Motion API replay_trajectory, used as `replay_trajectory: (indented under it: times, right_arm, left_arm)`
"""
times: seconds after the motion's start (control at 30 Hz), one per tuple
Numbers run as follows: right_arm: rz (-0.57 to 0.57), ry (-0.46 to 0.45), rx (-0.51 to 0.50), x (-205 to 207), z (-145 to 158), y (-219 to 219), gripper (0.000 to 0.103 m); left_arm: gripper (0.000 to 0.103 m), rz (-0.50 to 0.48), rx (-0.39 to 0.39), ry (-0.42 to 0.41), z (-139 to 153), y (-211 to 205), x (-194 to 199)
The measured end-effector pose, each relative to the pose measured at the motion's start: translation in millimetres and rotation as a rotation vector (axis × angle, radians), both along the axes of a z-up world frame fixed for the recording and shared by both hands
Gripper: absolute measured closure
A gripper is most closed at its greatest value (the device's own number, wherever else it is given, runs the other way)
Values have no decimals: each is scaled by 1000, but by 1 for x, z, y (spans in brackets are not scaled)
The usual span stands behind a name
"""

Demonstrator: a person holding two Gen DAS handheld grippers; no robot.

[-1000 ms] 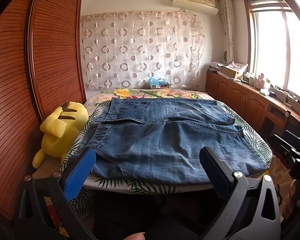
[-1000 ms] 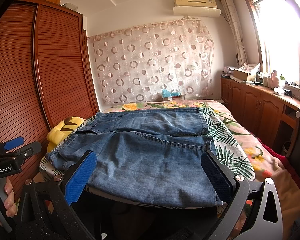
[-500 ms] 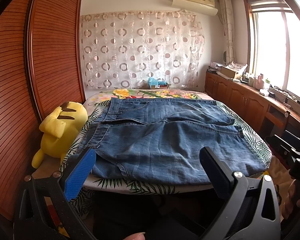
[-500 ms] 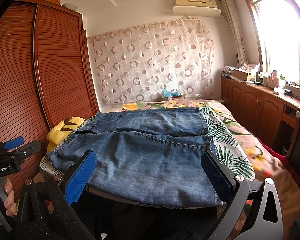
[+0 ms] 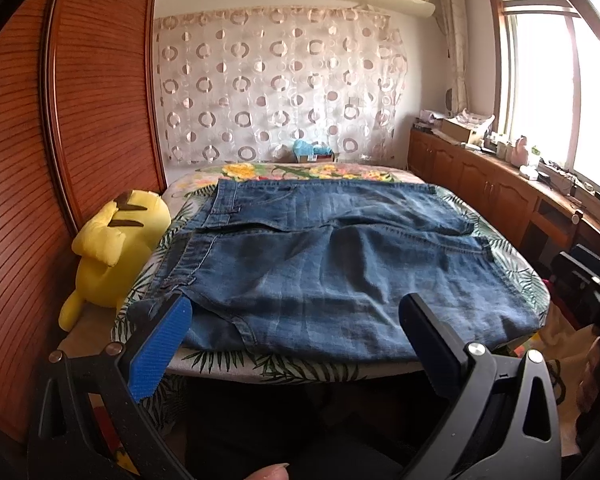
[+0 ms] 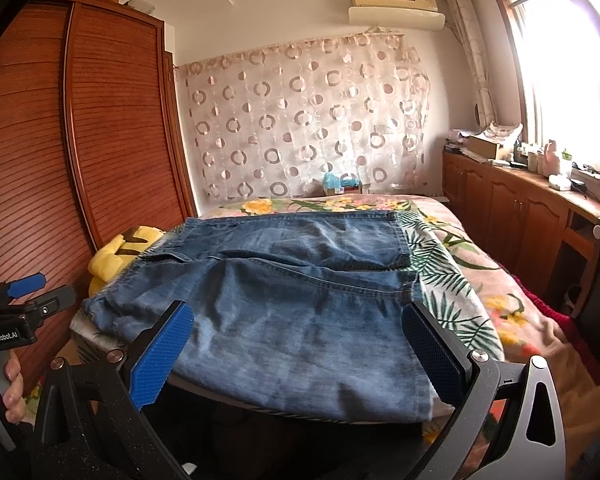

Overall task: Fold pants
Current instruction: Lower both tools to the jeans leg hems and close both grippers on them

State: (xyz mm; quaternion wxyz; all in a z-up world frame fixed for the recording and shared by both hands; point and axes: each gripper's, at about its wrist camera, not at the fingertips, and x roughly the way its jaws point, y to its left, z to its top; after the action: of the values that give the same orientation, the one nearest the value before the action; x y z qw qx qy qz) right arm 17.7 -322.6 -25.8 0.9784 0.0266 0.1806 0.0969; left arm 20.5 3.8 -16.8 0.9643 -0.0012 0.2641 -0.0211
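Blue denim pants (image 5: 332, 264) lie folded flat across the near end of a bed with a floral cover (image 5: 512, 268). From the right wrist view the same pants (image 6: 284, 308) reach the bed's front edge. My left gripper (image 5: 296, 340) is open and hovers just before the pants' near hem, nothing between its fingers. My right gripper (image 6: 300, 348) is open too, its blue pads (image 6: 160, 360) spread wide over the hem without holding cloth. The left gripper's handle (image 6: 16, 320), held by a hand, shows at the left edge of the right wrist view.
A yellow plush toy (image 5: 116, 244) sits between the bed and a wooden wardrobe (image 5: 40, 160) on the left. Low wooden cabinets (image 5: 500, 184) with clutter run under the window on the right. A patterned curtain (image 5: 276, 92) hangs behind the bed.
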Motion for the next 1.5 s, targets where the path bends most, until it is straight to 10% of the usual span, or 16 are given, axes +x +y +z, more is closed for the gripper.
replay_trajectory:
  times: [1.03,1.5]
  right_arm:
    - [37,294,-103,77,-24,-7,0]
    - [39,302,-187,65,-24,-3,0]
  left_arm:
    - [1,122,33,230,-65,149,66]
    - [56,104,-160,304,-92,165,79]
